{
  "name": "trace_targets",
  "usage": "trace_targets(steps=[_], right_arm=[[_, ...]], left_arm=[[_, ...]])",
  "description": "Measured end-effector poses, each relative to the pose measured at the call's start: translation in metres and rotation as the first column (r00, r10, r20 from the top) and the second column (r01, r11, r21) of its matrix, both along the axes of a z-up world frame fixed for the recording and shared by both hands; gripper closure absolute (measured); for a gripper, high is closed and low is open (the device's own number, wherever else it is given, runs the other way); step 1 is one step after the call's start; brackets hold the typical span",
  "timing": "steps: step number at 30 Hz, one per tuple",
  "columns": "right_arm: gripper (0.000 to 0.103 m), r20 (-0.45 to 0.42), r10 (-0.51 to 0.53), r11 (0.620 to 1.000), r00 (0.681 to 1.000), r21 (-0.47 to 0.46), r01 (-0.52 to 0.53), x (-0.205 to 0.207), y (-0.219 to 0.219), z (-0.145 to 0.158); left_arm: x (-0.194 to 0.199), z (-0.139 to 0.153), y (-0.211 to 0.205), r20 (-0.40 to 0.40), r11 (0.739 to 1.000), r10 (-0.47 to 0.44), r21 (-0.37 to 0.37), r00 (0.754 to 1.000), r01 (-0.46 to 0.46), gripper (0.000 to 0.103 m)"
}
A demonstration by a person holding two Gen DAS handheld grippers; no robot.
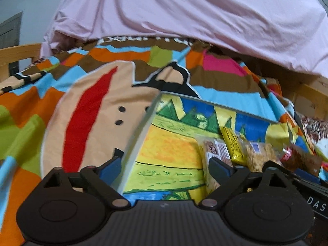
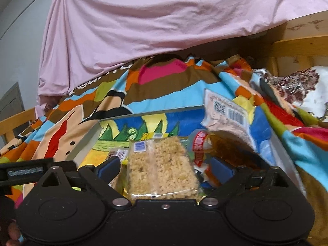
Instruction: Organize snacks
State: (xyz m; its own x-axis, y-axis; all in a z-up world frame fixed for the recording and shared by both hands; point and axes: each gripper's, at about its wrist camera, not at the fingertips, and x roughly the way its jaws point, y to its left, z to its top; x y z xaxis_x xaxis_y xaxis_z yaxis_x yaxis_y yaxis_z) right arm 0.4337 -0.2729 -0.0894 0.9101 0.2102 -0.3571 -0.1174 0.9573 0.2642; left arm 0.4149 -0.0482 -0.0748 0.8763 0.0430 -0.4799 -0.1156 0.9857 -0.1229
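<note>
A shallow box with a bright painted lining (image 1: 164,139) lies on the bed and shows in both views (image 2: 114,127). Snack packets lie in its right part: a crispy rice bar packet (image 2: 162,164), a yellow packet (image 1: 233,143), a small printed packet (image 1: 217,151), a red-labelled brown packet (image 2: 217,149) and a pale barcoded bag (image 2: 227,114). My left gripper (image 1: 164,170) is open and straddles the box's left wall (image 1: 141,135). My right gripper (image 2: 164,170) is open, with the rice bar packet between its fingers.
A colourful patterned blanket (image 1: 92,102) covers the bed around the box. A pink sheet (image 2: 143,30) hangs behind. A wooden bed frame (image 2: 297,47) runs along the right and far left. A patterned white cloth (image 2: 297,90) lies at the right.
</note>
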Motion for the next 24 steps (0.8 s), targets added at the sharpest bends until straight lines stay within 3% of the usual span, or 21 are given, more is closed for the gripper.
trace_targets(steps=[18, 24], right_arm=[[0.001, 0.139, -0.028, 0.999, 0.990, -0.034, 0.034, -0.082, -0.012, 0.091], [0.001, 0.136, -0.011, 0.998, 0.991, -0.056, 0.019, -0.119, -0.009, 0.102]], left_arm=[[-0.082, 0.063, 0.021, 0.099, 0.996, 0.082, -0.054, 0.992, -0.077, 0.001], [-0.121, 0.073, 0.021, 0.112, 0.994, 0.088, -0.068, 0.990, -0.080, 0.001]])
